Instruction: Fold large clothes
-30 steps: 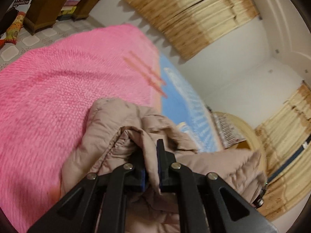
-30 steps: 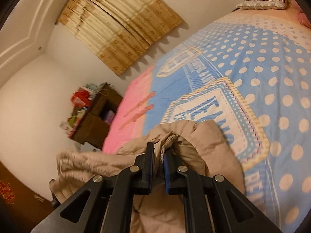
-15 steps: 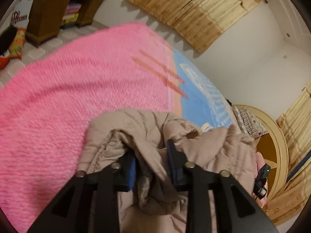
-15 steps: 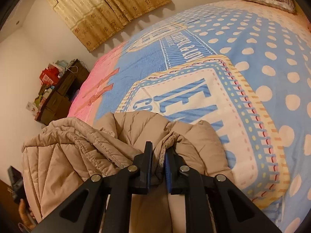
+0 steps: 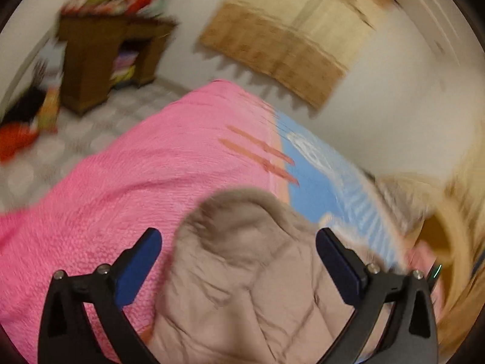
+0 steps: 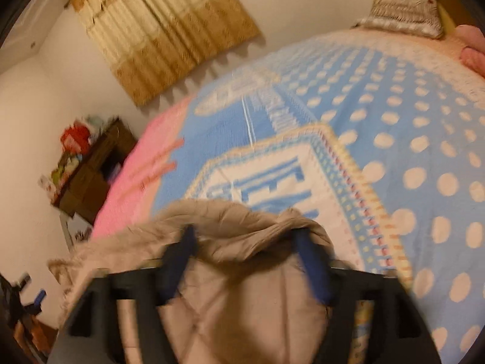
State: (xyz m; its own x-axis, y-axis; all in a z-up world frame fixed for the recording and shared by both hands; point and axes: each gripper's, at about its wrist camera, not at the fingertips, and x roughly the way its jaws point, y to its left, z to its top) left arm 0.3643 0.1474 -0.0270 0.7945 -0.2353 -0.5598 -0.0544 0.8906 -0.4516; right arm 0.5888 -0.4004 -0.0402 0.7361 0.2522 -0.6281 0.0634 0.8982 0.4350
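A beige quilted puffer jacket (image 5: 242, 276) lies bunched on the bed, over the seam between the pink blanket and the blue blanket. My left gripper (image 5: 239, 241) is open, its blue-padded fingers spread wide on either side of the jacket's folded edge and not holding it. In the right wrist view the jacket (image 6: 242, 297) fills the lower middle. My right gripper (image 6: 245, 236) is also open, its fingers apart on either side of a raised fold. Both views are motion-blurred.
The bed carries a pink blanket (image 5: 121, 188) and a blue dotted blanket (image 6: 394, 151). A brown wooden cabinet (image 5: 100, 60) stands on the tiled floor beyond the bed. Tan curtains (image 6: 163, 30) hang on the far wall. A pillow (image 6: 403, 9) lies at the bed's head.
Both grippers have opened and let go of the jacket, which has dropped onto the bed. Both cameras have pulled back and tilted up.
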